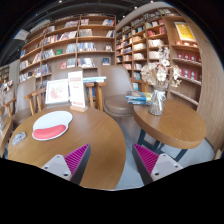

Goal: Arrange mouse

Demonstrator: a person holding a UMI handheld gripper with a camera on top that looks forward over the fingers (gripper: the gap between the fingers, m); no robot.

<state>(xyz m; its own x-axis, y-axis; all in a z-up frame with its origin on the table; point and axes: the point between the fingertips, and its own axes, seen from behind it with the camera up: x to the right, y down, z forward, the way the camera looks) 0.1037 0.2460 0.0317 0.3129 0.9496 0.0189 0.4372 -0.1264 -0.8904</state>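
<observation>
At ten o'clock, beyond the open, empty gripper (110, 160), lies the white mouse (55, 119) on a red mat (47, 131); a hasty reach risks knocking it off.

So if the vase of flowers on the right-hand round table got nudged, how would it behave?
The vase looks tall and narrow with flowers spreading well above it, so it probably tips easily. It seems glassy, so likely fragile and slippery. The gripper hangs open, well short of it.
</observation>
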